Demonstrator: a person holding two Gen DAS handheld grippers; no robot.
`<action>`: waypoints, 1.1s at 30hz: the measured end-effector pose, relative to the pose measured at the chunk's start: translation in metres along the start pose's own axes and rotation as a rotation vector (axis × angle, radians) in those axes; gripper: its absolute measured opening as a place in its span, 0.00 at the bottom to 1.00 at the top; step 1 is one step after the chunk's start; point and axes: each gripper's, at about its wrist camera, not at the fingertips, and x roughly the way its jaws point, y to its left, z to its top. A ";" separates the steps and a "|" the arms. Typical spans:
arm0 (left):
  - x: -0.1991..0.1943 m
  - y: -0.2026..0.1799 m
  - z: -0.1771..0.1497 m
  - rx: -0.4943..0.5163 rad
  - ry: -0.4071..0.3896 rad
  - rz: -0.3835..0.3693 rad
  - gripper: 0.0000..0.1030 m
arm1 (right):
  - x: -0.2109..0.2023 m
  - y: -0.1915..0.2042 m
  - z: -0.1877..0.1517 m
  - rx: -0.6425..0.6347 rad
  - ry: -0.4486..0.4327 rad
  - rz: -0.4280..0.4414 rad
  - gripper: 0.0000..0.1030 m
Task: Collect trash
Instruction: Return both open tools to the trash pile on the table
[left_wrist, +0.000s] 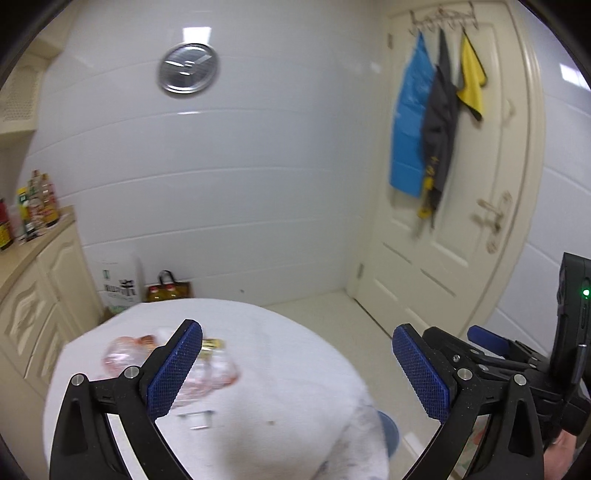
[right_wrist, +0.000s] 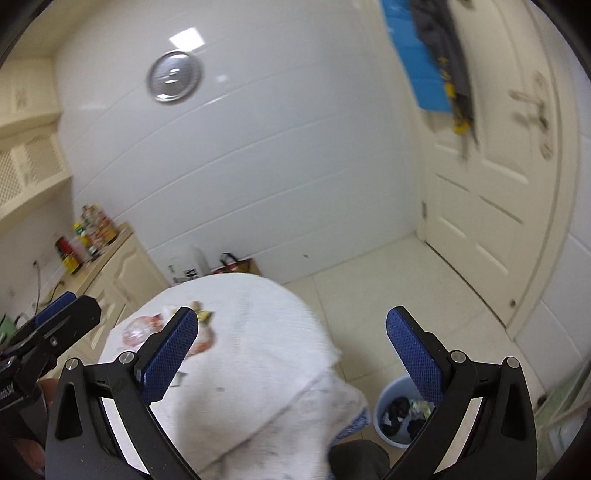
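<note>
Left gripper (left_wrist: 297, 369) held above a round bench draped in a white cloth (left_wrist: 280, 369), jaws spread wide with nothing between the blue textured pads (left_wrist: 173, 373). Right gripper (right_wrist: 291, 354) likewise gaping and empty, hovering over the same bench's edge. In the left wrist view, right gripper's black body seen at 3 o'clock, just beside the left one.

On the cloth, at 10 o'clock from the left gripper: crumpled clear plastic wrappers with pink and orange tints (left_wrist: 122, 354), partly hidden behind the left blue pad, blurred. Beside them a small yellow-and-black packet (right_wrist: 205, 315) and, nearer the camera, a small flat scrap (left_wrist: 197, 419); details too smeared to tell.

On the pale tiled floor (right_wrist: 388, 295), at 5 o'clock in the right wrist view: a round light-blue plastic waste bin (right_wrist: 382, 402) holding dark and pale scraps, well apart from the wrappers, beside the cloth's hanging edge.

Further back: cream door (left_wrist: 480, 166) hung with blue, grey and yellow cloths; bottles (left_wrist: 37, 206) on a cream cabinet at 9 o'clock.
</note>
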 end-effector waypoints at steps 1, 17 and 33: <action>-0.011 0.006 -0.005 -0.014 -0.012 0.018 0.99 | 0.000 0.008 0.000 -0.012 -0.002 0.010 1.00; -0.099 0.082 -0.073 -0.162 -0.016 0.258 0.99 | 0.021 0.133 -0.032 -0.297 0.008 0.111 1.00; 0.005 0.124 -0.078 -0.235 0.217 0.308 0.99 | 0.127 0.169 -0.099 -0.399 0.291 0.093 1.00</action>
